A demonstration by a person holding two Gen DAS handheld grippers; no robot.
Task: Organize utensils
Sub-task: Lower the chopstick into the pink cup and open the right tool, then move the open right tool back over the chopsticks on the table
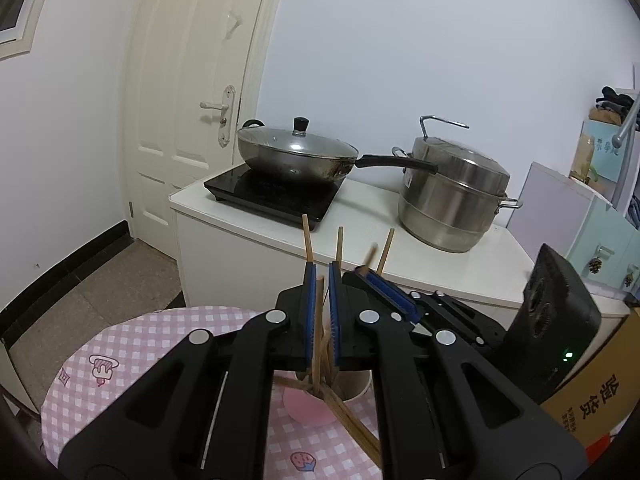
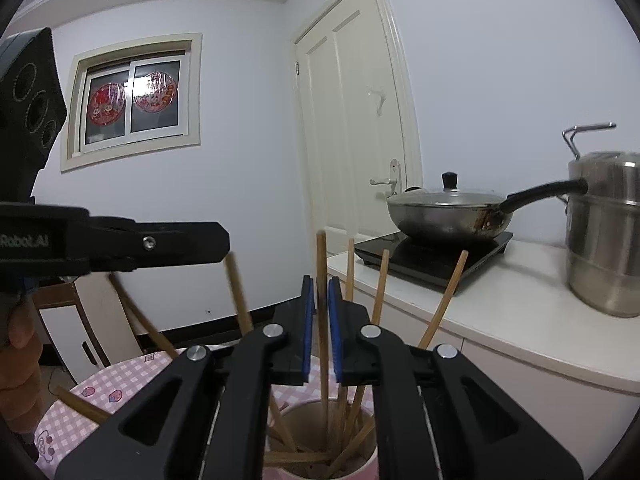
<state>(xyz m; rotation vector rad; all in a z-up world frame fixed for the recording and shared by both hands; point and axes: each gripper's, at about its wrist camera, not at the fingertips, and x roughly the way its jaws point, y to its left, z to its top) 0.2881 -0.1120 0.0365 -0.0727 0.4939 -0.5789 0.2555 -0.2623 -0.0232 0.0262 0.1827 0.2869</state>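
Left gripper (image 1: 321,276): jaws nearly together, clamped on one chopstick (image 1: 307,240). Right gripper (image 2: 319,289): jaws slightly apart around another single chopstick (image 2: 321,264), pads not clearly pressing it. Directly beneath both, one paper cup (image 2: 366,456) on a pink checked tablecloth (image 1: 132,344), holding at least six more chopsticks, splayed. Beyond the jaws, one white counter (image 1: 460,268): one lidded wok (image 1: 296,154) on one black cooktop (image 1: 240,194), one steel steamer pot (image 1: 452,196). Behind, one door (image 1: 188,92).
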